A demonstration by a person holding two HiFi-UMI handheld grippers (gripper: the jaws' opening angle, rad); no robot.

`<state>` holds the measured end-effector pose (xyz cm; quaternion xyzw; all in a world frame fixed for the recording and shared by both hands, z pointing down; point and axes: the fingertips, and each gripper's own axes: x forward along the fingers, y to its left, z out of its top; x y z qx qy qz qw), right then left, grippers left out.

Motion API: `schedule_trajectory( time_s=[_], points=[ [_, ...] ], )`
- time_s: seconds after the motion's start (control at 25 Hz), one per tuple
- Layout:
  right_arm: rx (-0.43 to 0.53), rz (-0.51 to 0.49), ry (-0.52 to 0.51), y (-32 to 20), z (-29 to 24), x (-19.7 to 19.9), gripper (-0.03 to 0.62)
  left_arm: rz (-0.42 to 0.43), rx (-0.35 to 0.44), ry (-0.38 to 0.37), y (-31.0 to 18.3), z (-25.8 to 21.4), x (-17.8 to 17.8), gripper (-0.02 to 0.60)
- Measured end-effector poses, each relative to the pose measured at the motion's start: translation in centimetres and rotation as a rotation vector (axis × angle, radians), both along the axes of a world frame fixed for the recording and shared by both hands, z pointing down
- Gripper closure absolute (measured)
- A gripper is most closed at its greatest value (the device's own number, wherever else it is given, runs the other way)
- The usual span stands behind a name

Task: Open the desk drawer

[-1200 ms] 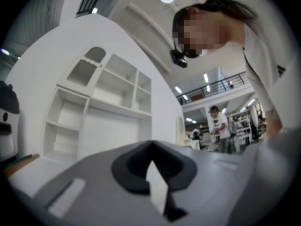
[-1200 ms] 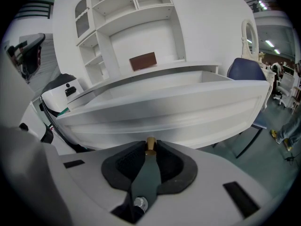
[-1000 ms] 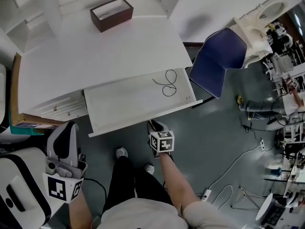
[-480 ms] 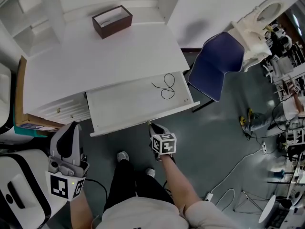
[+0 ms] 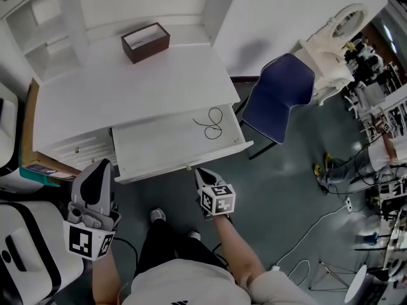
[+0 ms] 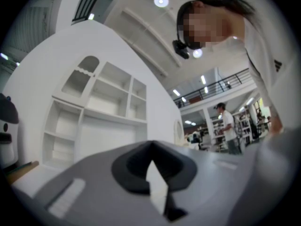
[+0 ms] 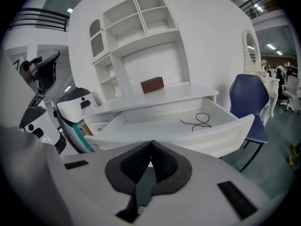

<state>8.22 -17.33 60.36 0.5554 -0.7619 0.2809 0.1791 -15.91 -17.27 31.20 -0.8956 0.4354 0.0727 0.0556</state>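
The white desk drawer (image 5: 178, 142) stands pulled out from under the desk top (image 5: 127, 88), with a thin black cord (image 5: 212, 124) lying inside it. My right gripper (image 5: 202, 172) hangs just in front of the drawer's front edge, near its small knob (image 5: 187, 168), touching nothing. Its jaws are closing, the tips nearly together, with nothing between them. In the right gripper view the gripper (image 7: 150, 142) looks down into the open drawer (image 7: 164, 126) and at the cord (image 7: 197, 120). My left gripper (image 5: 96, 170) is off to the left, away from the drawer. In its own view the left gripper (image 6: 151, 144) has its tips together and holds nothing.
A brown open box (image 5: 145, 42) sits at the back of the desk. A blue chair (image 5: 273, 100) stands right of the drawer. Small shut drawers (image 5: 76, 148) lie left of it, and a white-and-black machine (image 5: 25, 259) stands at the lower left. The person's legs are below the drawer.
My right gripper has lifted clear of the drawer's front edge and its jaws have come together. The left gripper has risen slightly. The drawer stays pulled out.
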Motion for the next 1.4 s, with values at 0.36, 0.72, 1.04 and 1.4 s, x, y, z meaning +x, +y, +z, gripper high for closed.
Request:
schedule_trajectory(
  time_s=[0.36,0.72,1.04,1.4],
  points=[
    [0.153,-0.024,-0.023,0.6,-7.3,1.4,0.597,-0.003,0.016,0.026,2.2,-1.5,2.1,0.575],
    [0.323,-0.075,0.005,1.8,-14.3,2.2,0.609,-0.017,0.03,0.036,4.3,-2.6,3.6,0.575],
    [0.456,-0.115,0.031,3.7,-20.1,2.6,0.609,-0.025,0.041,0.036,6.1,-3.4,4.8,0.575],
    [0.578,-0.117,0.004,5.8,-25.7,3.4,0.609,-0.028,0.064,0.033,8.2,-4.6,5.9,0.575]
  ],
)
